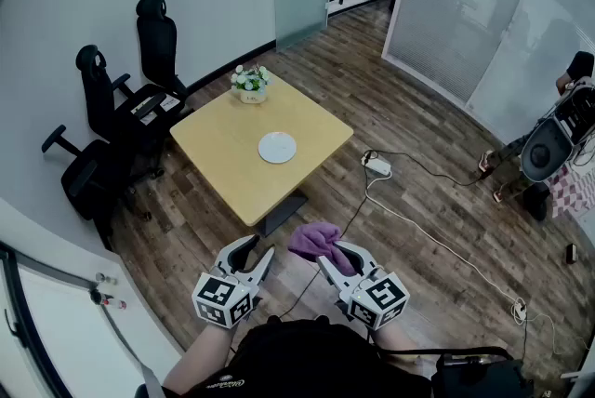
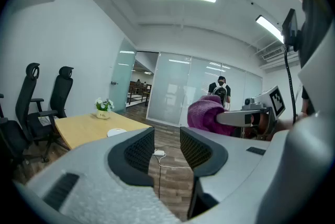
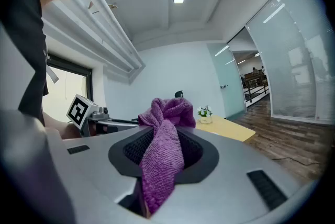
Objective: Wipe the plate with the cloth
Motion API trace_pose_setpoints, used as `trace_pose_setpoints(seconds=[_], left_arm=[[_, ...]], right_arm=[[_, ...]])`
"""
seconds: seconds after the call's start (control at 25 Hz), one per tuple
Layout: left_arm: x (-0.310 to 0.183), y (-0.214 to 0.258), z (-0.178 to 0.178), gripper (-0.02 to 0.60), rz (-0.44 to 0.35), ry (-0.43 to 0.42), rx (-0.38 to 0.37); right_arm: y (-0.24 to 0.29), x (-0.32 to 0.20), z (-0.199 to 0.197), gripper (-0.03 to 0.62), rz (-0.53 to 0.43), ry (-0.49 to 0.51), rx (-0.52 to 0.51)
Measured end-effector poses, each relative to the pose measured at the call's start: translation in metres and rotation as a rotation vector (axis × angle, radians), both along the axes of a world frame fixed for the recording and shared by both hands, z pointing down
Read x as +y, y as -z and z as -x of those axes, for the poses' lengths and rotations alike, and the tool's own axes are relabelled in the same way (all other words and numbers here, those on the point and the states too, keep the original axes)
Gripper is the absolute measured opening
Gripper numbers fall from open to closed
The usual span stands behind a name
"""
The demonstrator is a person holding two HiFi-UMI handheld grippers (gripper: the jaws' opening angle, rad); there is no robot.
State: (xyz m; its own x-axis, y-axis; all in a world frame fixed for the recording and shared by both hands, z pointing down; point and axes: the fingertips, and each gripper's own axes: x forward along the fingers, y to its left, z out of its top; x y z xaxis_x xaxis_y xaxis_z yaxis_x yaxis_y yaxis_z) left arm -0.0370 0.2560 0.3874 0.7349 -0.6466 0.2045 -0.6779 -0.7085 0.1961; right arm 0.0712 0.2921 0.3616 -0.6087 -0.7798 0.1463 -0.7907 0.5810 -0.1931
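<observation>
Cloth (image 3: 161, 118) clamped lengthwise in right gripper (image 1: 340, 258), bunched end forward; left gripper (image 2: 166, 145) agape.

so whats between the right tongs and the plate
Head view: from the right tongs, shut on the purple cloth, there is wood floor, then bare tabletop up to the plate.

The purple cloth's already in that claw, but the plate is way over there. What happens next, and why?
Probably step toward the table, carrying the right gripper to the plate: it is shut on the cloth, while the plate lies well ahead. The left gripper is open, empty.
</observation>
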Motion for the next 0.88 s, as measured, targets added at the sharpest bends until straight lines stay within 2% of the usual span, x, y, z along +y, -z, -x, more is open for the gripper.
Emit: trace_pose_setpoints(seconds=[0.36, 0.6, 0.88], left_arm=[[-0.004, 0.001, -0.006, 0.15, -0.004, -0.002, 0.006], [-0.005, 0.0, -0.01, 0.15, 0.005, 0.001, 0.002], [-0.007, 0.001, -0.028, 0.15, 0.0, 0.0, -0.015]], right_arm=[[-0.002, -0.003, -0.003, 0.097, 0.0, -0.001, 0.004], [0.004, -0.003, -0.011, 0.097, 0.013, 0.004, -0.089], [0.0, 0.001, -0.03, 0.097, 0.02, 0.007, -0.1]])
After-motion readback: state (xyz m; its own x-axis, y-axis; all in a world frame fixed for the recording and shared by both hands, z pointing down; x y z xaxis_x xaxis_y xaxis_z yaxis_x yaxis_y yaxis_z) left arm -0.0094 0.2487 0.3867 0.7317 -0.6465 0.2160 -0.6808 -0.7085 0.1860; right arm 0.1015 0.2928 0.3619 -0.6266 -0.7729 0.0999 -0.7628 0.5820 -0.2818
